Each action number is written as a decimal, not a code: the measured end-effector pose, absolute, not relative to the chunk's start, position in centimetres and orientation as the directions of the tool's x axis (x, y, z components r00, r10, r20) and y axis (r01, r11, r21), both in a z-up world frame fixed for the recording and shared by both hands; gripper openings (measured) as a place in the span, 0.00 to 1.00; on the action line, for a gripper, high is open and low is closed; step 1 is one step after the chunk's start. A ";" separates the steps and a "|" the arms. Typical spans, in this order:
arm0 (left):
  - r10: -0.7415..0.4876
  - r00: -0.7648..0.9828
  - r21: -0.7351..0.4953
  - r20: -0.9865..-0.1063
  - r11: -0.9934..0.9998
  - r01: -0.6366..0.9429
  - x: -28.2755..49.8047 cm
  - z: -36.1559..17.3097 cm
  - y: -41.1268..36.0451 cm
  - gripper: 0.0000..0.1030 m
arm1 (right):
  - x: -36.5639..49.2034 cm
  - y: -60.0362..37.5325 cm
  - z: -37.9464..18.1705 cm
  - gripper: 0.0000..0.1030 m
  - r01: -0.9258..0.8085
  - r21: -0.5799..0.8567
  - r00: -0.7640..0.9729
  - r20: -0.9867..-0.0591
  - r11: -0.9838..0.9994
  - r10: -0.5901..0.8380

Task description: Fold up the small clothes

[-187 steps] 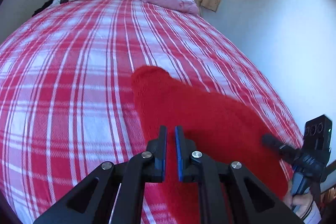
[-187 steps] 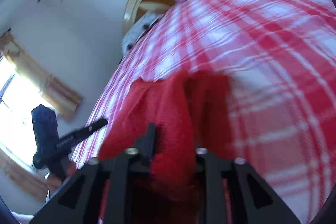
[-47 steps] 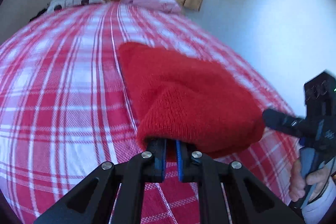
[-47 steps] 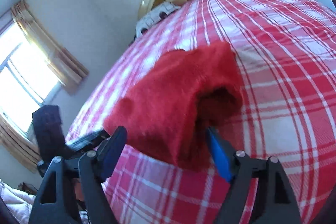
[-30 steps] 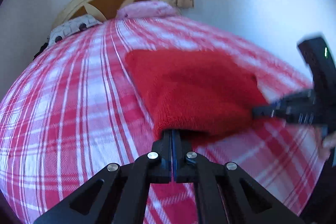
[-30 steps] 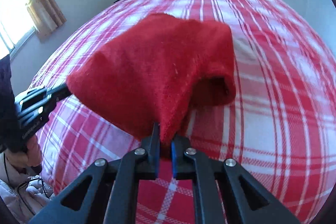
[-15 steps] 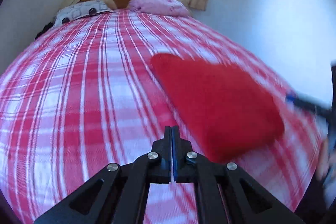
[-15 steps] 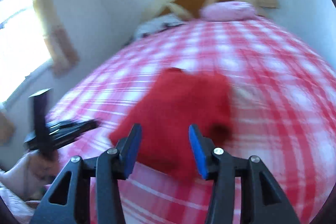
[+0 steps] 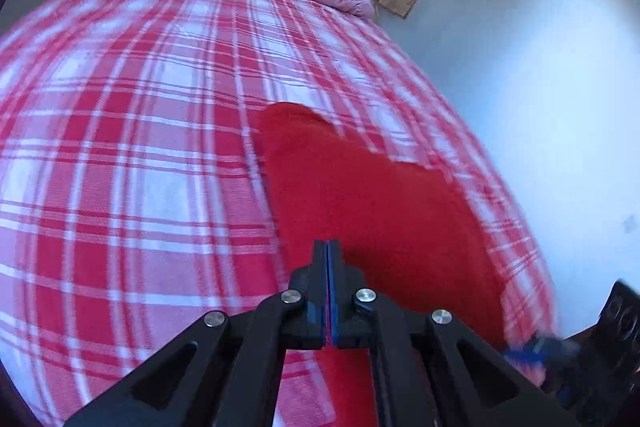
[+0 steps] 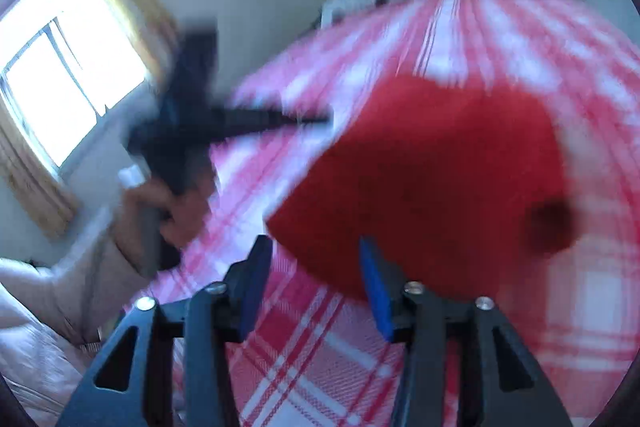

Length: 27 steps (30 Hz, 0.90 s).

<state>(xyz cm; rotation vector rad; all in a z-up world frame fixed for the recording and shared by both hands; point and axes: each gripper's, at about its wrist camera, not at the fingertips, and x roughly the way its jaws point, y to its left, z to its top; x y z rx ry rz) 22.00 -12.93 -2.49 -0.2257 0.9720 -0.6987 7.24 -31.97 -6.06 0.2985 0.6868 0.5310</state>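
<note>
Red knit garment (image 9: 372, 211) lies folded on the plaid bedspread (image 9: 132, 131), left gripper (image 9: 328, 291) clenched on nothing above its near edge, right gripper (image 10: 316, 283) released beside it; a careless brush could undo the fold

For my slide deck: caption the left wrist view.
Shut left gripper poised over a folded red knit garment on a red plaid bedspread.

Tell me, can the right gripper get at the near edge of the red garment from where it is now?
Probably yes. The right gripper is open, and the red garment lies flat on the checked bedspread just ahead of its fingers, with nothing between them.
</note>
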 end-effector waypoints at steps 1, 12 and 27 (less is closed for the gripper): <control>-0.636 0.361 -0.480 -0.682 0.762 0.435 22.3 -2.4 -13.5 0.00 | 7.0 -33.6 -4.9 0.88 -0.333 0.433 0.706 -0.474 0.837 0.526; -0.578 0.369 -0.435 -0.728 0.805 0.403 22.6 -4.4 -17.6 0.00 | 13.6 -40.1 -9.0 0.99 0.042 0.491 0.759 -0.582 0.870 0.292; -0.342 0.523 -0.089 -0.780 0.889 0.448 20.8 -4.6 -19.8 0.01 | 14.8 -38.3 -12.1 1.00 0.095 0.377 0.693 -0.689 0.922 0.210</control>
